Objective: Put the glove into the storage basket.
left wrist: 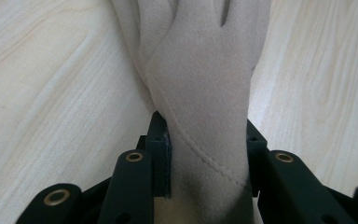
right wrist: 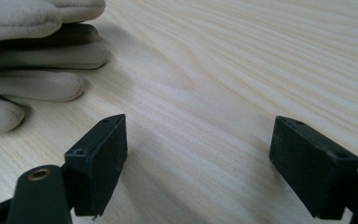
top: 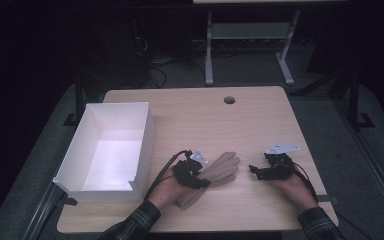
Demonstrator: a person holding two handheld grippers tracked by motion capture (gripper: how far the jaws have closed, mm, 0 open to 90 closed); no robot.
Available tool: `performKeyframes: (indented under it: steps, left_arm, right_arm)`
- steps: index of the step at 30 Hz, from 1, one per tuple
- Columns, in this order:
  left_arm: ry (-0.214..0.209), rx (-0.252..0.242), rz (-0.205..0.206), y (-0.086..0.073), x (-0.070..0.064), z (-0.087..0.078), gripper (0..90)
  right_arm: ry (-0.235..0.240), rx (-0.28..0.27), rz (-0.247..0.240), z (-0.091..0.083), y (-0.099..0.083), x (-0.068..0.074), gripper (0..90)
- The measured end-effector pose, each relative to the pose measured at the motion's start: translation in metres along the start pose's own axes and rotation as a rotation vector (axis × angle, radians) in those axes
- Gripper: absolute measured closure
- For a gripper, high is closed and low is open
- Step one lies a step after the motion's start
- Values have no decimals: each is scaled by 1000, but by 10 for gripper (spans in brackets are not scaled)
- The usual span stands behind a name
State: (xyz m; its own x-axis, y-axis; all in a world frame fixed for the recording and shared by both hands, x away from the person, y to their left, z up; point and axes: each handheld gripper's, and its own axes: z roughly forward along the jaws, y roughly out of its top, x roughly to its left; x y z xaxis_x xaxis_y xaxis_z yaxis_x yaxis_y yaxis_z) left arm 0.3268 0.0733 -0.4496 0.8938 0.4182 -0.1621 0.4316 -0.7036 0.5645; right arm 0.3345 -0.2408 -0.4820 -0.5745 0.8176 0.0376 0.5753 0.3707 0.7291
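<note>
A tan glove pinched at the cuff on a pale wooden table in a dark room.

The table (top: pixel 260 125) of light wood grain fills the middle of the high view, with a round cable hole (top: pixel 229 100) near its far edge and a second desk frame (top: pixel 250 45) on the grey floor at the top of the frame; no writing or label can be read anywhere. A white open box (top: pixel 145 135) sits at the left of the table. The glove (top: pixel 220 170) lies flat at lower centre, fingers toward upper right. The left gripper (left wrist: pixel 207 158) has its jaws closed against both sides of the glove's cuff. The right gripper (right wrist: pixel 198 165), at lower right in the high view, is spread wide, holding nothing, close to the glove's fingertips (right wrist: pixel 65 84) at the upper left of its own view.
</note>
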Motion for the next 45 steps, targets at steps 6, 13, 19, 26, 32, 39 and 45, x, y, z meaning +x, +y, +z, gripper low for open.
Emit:
performKeyframes:
  steps: [6,13,19,26,32,39,45]
  left_arm:
    - [-23,-31,-14,6,-2,-7,650]
    - [-39,-50,-30,13,-1,-15,650]
    - [-40,-61,-51,22,0,-27,650]
    - [-32,-73,-51,34,-1,-41,650]
    - [-21,-79,-52,42,0,-52,650]
    - [-14,-95,-58,51,0,-65,649]
    - [-5,-103,-60,57,2,-77,649]
  right_arm:
    - [0,0,1,0,0,0,188]
    - [-1,0,4,0,0,0,188]
    - [0,0,2,0,0,0,188]
    - [0,0,1,0,0,0,188]
    - [0,0,2,0,0,0,188]
    - [0,1,1,0,0,0,188]
    - [1,-1,1,0,0,0,188]
